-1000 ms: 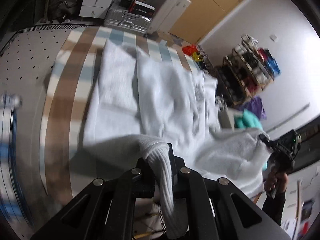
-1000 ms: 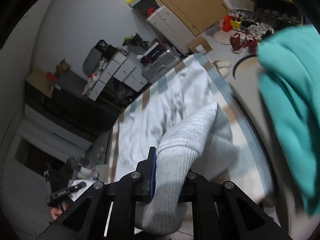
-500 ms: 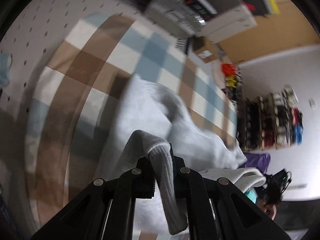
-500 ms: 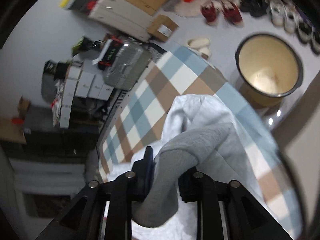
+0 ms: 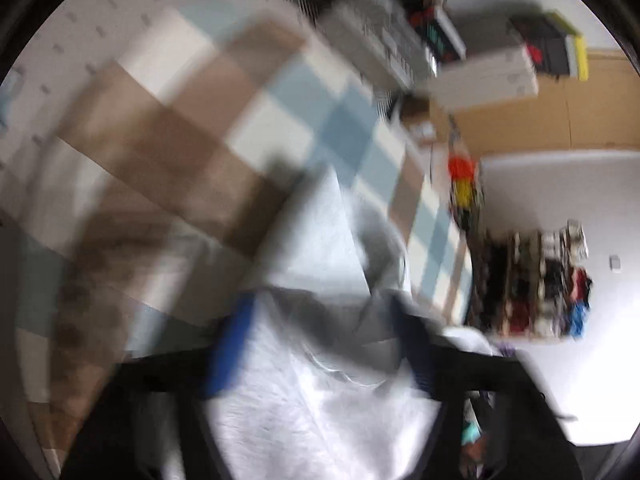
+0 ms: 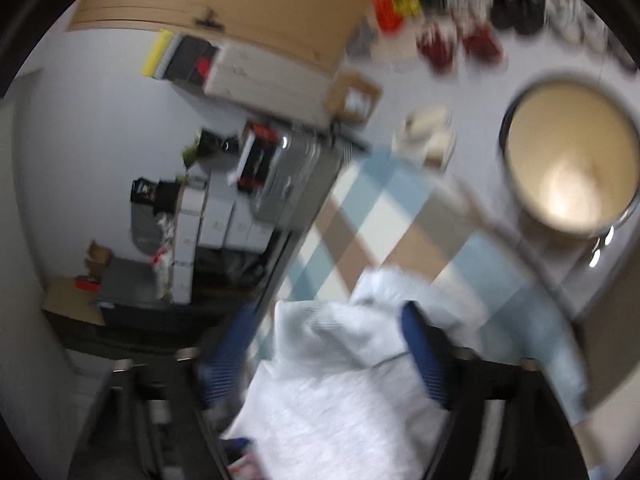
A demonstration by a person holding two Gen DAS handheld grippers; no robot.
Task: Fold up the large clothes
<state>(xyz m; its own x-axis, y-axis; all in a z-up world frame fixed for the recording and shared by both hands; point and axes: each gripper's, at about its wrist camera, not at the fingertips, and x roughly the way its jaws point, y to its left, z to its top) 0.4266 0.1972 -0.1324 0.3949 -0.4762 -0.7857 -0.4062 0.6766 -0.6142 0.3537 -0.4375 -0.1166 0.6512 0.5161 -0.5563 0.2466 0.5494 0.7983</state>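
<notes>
Your left gripper (image 5: 324, 344) had its blue-padded fingers (image 5: 230, 344) spread wide with nothing pinched, and your right gripper (image 6: 328, 354) stood just as wide, its fingers (image 6: 420, 356) either side of the cloth without closing on it. The pale grey garment (image 5: 320, 400) lay bunched on the checked blanket (image 5: 256, 132), directly under and ahead of both grippers, filling the gap between each pair of fingers. As far as the blur allowed, its bulk ran across from one of your grippers to the other, neither clearly nearer, so I judged your next pinch would need only a short drop straight forward.
</notes>
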